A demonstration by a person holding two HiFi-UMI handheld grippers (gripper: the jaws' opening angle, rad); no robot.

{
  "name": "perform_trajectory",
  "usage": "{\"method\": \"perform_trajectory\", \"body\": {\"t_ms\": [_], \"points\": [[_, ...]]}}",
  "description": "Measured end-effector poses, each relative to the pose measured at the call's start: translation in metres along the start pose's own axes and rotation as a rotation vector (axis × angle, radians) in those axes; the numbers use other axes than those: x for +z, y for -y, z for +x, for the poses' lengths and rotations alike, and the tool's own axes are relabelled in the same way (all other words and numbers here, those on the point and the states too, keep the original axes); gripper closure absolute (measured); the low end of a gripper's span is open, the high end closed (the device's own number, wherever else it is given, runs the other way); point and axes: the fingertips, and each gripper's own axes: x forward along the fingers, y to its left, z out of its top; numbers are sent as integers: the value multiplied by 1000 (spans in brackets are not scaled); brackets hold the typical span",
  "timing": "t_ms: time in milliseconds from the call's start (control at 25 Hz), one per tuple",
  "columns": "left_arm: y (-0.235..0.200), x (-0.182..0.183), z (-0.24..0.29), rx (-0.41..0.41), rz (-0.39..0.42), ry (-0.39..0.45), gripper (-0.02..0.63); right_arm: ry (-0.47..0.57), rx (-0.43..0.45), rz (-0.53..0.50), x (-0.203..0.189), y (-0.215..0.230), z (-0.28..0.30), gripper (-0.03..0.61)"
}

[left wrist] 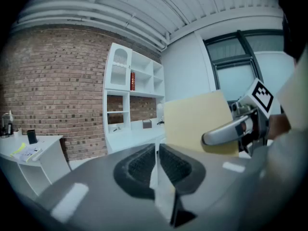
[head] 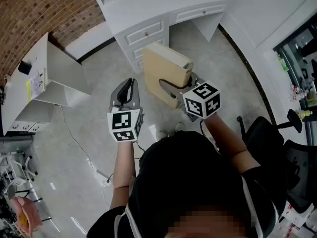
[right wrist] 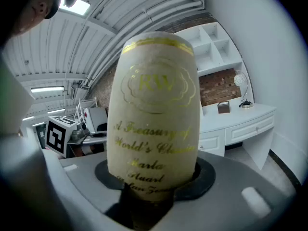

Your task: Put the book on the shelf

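A thick beige book [head: 166,73] with gold lettering on its spine [right wrist: 154,114] stands upright between the jaws of my right gripper [head: 174,87], which is shut on it. The book fills the middle of the right gripper view. My left gripper [head: 130,85] hangs to the left of the book, apart from it, with its pads [left wrist: 144,163] pressed together and nothing between them. The white shelf unit [left wrist: 135,88] stands ahead against the brick wall, its compartments mostly bare, and also shows at the upper right behind the book [right wrist: 217,47].
A white desk with drawers [head: 148,31] joins the shelf unit. A white side table [head: 29,86] with papers stands at the left. A black office chair [head: 277,143] is at the right. Cables [head: 79,148] trail over the grey floor. A small red object [left wrist: 132,81] sits on one shelf.
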Motion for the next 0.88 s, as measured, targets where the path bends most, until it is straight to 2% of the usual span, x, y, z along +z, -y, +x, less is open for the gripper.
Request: {"method": "perform_trajectory", "body": {"t_ms": [400,680,880], "points": [[5,-9,-1,-1,-68,-23,586,-27,10,22,-5,4,-2,348],[8,-6,6,12,-103,-33,586,-18,53,56,1,15,-2,348],[16,-3,23,11,-122,-36,586,-32,96,30,9,30,0,348]]}}
